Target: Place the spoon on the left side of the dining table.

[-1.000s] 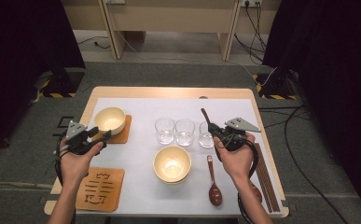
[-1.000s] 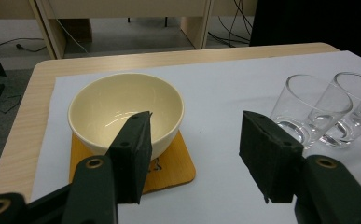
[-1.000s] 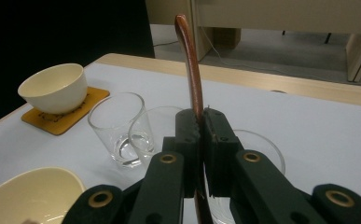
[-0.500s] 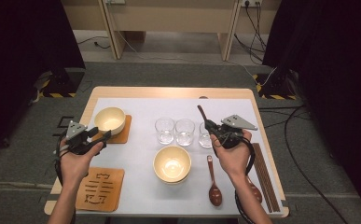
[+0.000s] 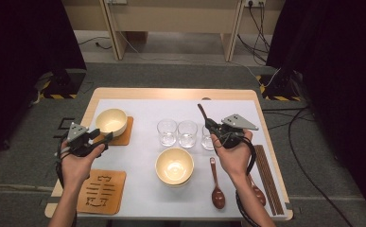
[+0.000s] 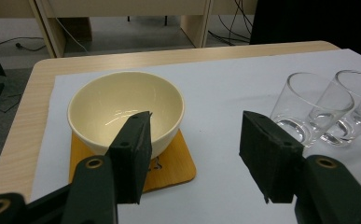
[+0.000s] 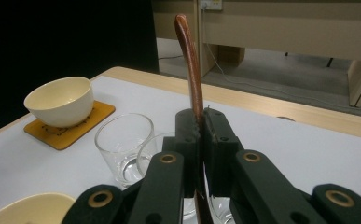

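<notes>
My right gripper [image 5: 210, 126] [image 7: 200, 115] is shut on a dark wooden spoon handle [image 5: 202, 112] [image 7: 189, 56]. The handle rises from between the jaws over the rightmost glass [image 5: 208, 138], and its lower end is hidden by the hand. My left gripper [image 5: 103, 138] [image 6: 194, 135] stands open with nothing between its jaws. It points at a cream bowl [image 5: 111, 121] [image 6: 124, 109] on an orange coaster [image 5: 125, 133] [image 6: 176, 163], with one jaw just in front of the bowl's wall.
Three glasses [image 5: 167, 132] stand in a row mid-table. A second cream bowl [image 5: 174, 165] sits in front of them. A wooden spoon [image 5: 216, 189] lies right of it, then another spoon [image 5: 257, 191] and chopsticks [image 5: 265, 172]. A bare coaster [image 5: 101, 191] lies front left.
The right gripper and the spoon handle have drifted slightly left and away from me. The left gripper has stayed where it was.
</notes>
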Action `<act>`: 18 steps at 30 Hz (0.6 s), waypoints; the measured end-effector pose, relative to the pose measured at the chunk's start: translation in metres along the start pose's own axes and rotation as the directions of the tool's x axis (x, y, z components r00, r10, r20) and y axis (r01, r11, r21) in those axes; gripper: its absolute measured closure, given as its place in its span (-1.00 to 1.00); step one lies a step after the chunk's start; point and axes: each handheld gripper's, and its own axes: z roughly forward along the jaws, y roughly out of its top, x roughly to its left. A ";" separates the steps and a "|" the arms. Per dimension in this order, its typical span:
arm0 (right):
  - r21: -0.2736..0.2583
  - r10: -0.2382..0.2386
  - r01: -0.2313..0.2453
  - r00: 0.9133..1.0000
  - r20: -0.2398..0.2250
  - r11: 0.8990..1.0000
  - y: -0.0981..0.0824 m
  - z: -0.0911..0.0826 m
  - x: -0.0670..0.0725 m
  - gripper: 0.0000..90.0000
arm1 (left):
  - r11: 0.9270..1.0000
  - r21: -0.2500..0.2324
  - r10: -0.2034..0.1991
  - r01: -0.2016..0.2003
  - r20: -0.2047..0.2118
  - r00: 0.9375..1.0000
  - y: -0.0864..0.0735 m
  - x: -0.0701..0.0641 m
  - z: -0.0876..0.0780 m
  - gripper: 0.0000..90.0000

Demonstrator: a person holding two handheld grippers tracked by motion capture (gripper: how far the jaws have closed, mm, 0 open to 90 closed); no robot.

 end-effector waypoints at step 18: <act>-0.020 -0.010 0.010 1.000 -0.007 1.000 0.006 0.008 0.004 0.90 | 1.000 -0.001 0.005 -0.005 0.001 1.000 0.001 -0.002 -0.001 -0.05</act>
